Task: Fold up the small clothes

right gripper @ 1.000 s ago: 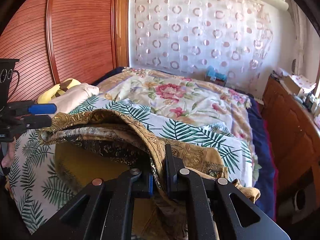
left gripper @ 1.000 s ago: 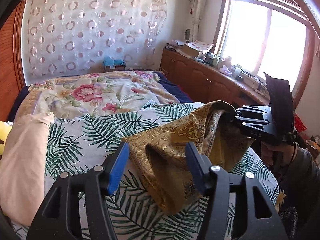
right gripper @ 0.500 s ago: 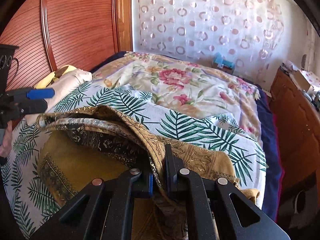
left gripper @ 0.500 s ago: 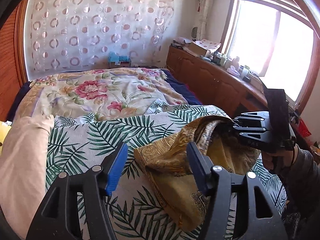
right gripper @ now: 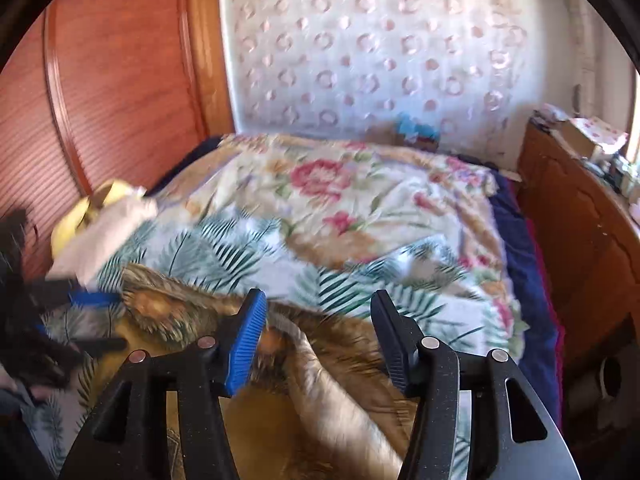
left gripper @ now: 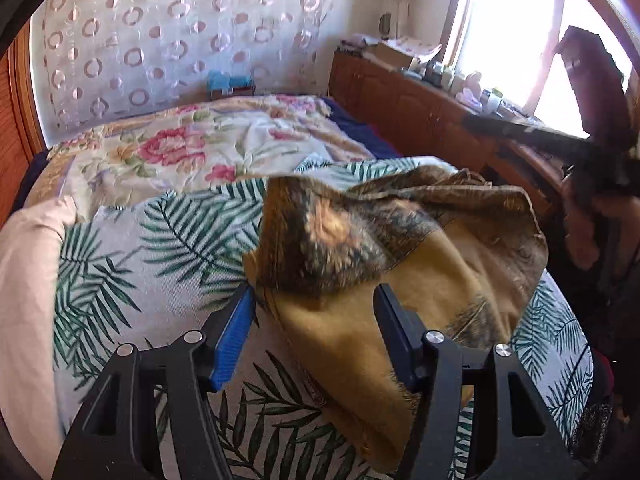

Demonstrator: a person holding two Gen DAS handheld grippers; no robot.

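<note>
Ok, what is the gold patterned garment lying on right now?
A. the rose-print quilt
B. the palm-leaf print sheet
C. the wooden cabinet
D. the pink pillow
B: in the left wrist view the gold patterned garment lies crumpled on the palm-leaf print sheet, whose green fronds show around it; the rose-print quilt lies farther back on the bed.

Both fisheye cameras are riding on handheld grippers, looking forward and downward along their black fingers, close above the bed's palm-leaf printed sheet (left gripper: 168, 248). The left one is facing the bright window (left gripper: 516, 28), the right one the reddish wooden headboard (right gripper: 100, 92). Both are sharing the crumpled mustard-gold patterned cloth (left gripper: 400, 240) and circle-patterned curtain (right gripper: 380, 52).
</note>
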